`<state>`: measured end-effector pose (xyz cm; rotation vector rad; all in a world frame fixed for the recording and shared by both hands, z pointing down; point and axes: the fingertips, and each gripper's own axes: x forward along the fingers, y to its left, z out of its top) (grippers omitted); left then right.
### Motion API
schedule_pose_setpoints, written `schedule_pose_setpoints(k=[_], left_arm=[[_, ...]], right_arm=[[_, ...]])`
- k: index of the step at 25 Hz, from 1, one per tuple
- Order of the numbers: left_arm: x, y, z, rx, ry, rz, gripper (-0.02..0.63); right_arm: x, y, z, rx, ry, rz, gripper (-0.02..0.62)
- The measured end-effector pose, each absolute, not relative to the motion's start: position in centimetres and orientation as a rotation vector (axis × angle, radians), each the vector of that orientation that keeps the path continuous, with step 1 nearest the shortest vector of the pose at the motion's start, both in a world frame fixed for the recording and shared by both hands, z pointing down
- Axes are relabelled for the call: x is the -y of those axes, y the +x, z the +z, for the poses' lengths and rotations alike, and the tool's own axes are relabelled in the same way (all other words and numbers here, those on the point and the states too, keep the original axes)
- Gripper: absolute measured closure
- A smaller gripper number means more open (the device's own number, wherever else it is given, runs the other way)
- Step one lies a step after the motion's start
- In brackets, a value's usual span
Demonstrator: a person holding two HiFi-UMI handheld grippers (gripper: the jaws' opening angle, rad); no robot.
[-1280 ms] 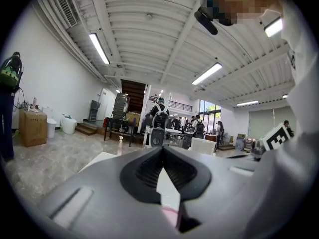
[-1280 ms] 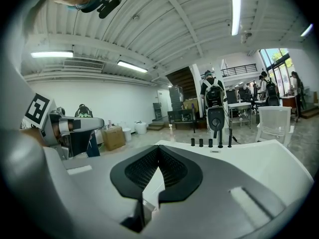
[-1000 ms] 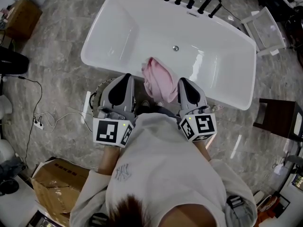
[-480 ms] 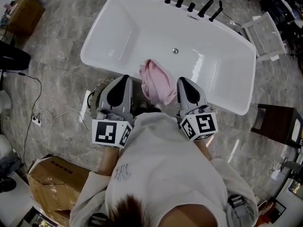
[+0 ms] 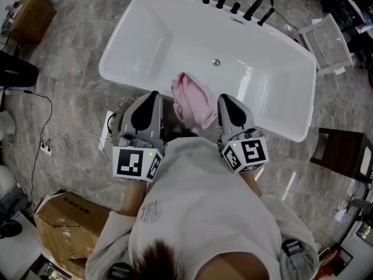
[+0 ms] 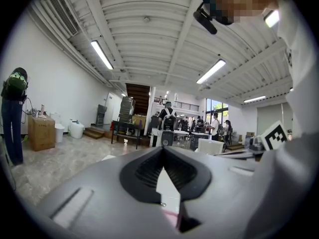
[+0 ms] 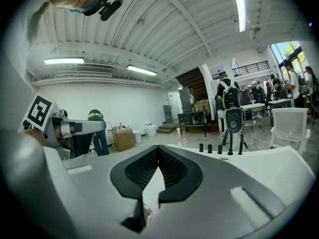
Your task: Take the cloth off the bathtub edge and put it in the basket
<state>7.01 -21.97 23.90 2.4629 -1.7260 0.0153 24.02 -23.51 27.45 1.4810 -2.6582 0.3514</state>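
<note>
A pink cloth (image 5: 194, 102) hangs crumpled over the near edge of the white bathtub (image 5: 145, 34). My left gripper (image 5: 155, 94) is just left of the cloth and my right gripper (image 5: 224, 97) just right of it. Both point at the tub, and neither touches the cloth. In the left gripper view the left gripper (image 6: 162, 148) has its jaws together and nothing between them. The right gripper (image 7: 158, 147) is likewise shut and empty. A round basket (image 5: 118, 115) stands on the floor by the tub, mostly hidden under the left gripper.
Black taps (image 5: 234, 6) line the tub's far rim. A white chair (image 5: 326, 37) stands at the upper right and a dark stool (image 5: 342, 145) at the right. A cardboard box (image 5: 64, 227) and a cable with a power strip (image 5: 48, 149) lie on the marble floor at the left.
Both grippers stay shut, in the same place on either side of the cloth. Only the head view has shifted slightly.
</note>
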Motion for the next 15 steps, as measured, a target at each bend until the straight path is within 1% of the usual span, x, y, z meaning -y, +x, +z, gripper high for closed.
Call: schedule_pose_setpoints(k=[15], left_arm=[[22.71,6.87,24.18,1.727,2.449,0.019,0.558]], right_arm=[[24.28,24.24,27.09,2.658,1.495,0.282,0.591]])
